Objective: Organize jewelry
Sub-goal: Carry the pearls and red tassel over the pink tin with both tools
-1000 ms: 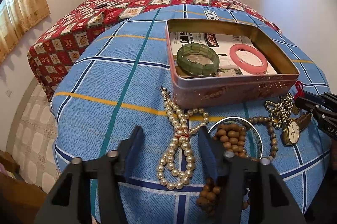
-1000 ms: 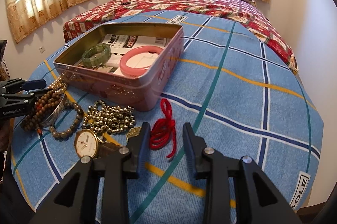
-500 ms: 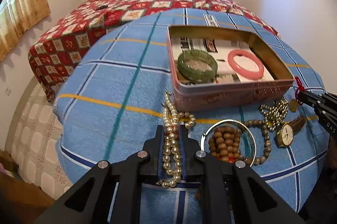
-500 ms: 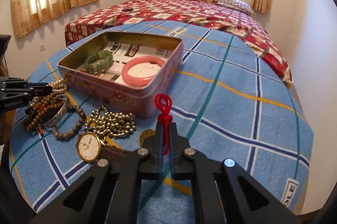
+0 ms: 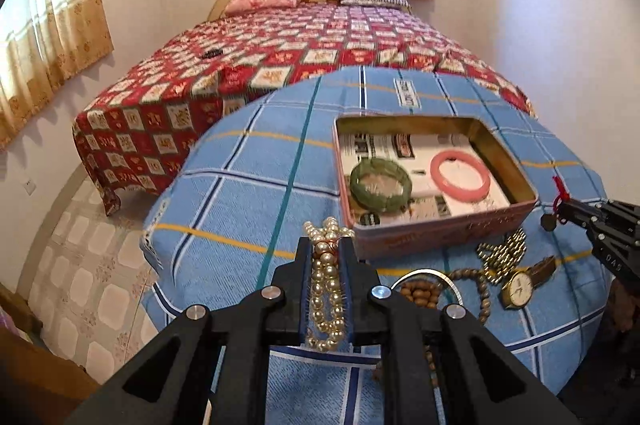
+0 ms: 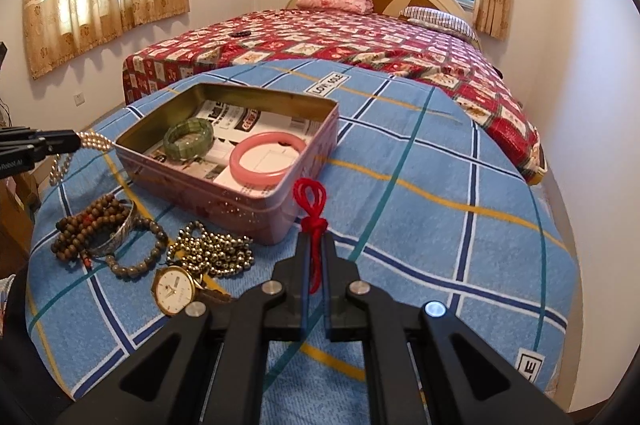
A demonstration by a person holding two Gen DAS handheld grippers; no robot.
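Left wrist view: pearl necklace (image 5: 325,289), earlier on blue cloth (image 5: 240,209), now aloft.

2 bangles (image 6: 267,159) in tin (image 6: 208,185), 1 watch (image 6: 173,289), 1 pearl necklace (image 5: 326,289)

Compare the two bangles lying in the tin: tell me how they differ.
The green bracelet is made of separate blocky segments; the pink bangle is one smooth, unbroken ring. The green one is dark and mottled; the pink one is an even, pale colour. In the right wrist view the green bracelet lies further back and to the left, the pink bangle nearer the front wall. Both lie flat on the printed paper inside the tin.
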